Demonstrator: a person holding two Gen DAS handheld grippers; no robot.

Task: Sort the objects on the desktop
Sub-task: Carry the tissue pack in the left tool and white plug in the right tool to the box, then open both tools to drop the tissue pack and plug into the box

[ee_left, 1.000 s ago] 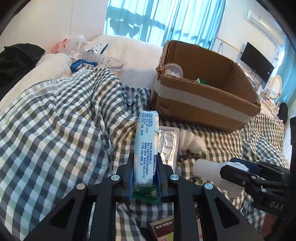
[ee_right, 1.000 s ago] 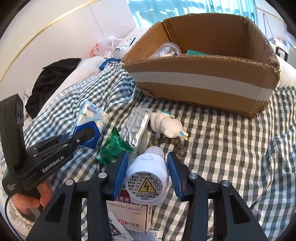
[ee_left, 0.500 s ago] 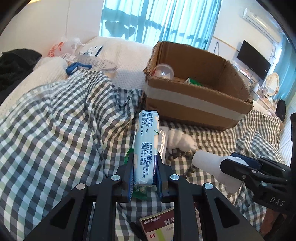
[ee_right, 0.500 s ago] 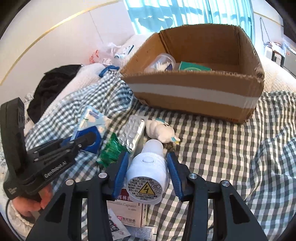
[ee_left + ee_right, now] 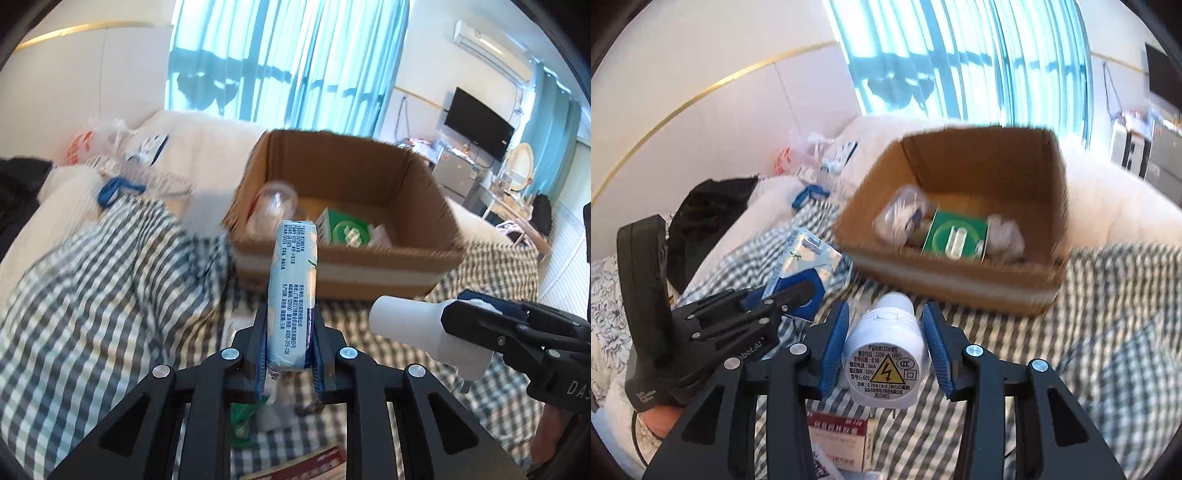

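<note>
My left gripper [image 5: 289, 345] is shut on a light blue tissue pack [image 5: 293, 291] and holds it up in front of the open cardboard box [image 5: 343, 266]. My right gripper [image 5: 884, 345] is shut on a white plug-in night light [image 5: 886, 354], raised above the checked cloth short of the box [image 5: 960, 280]. The night light also shows at the right of the left wrist view [image 5: 417, 332]. The tissue pack shows at the left of the right wrist view [image 5: 801, 266]. The box holds a green packet [image 5: 956, 236] and a clear plastic item [image 5: 905, 214].
A red-and-white medicine box [image 5: 838, 439] and a green wrapper [image 5: 242, 417] lie on the checked cloth below the grippers. A black garment [image 5: 709, 214], plastic bags [image 5: 99, 144] and white pillows lie left of the box. A TV [image 5: 478, 123] hangs at the far right.
Both grippers have risen with their loads and moved toward the box, so its inside now shows. The items on the cloth have dropped out of sight below.
</note>
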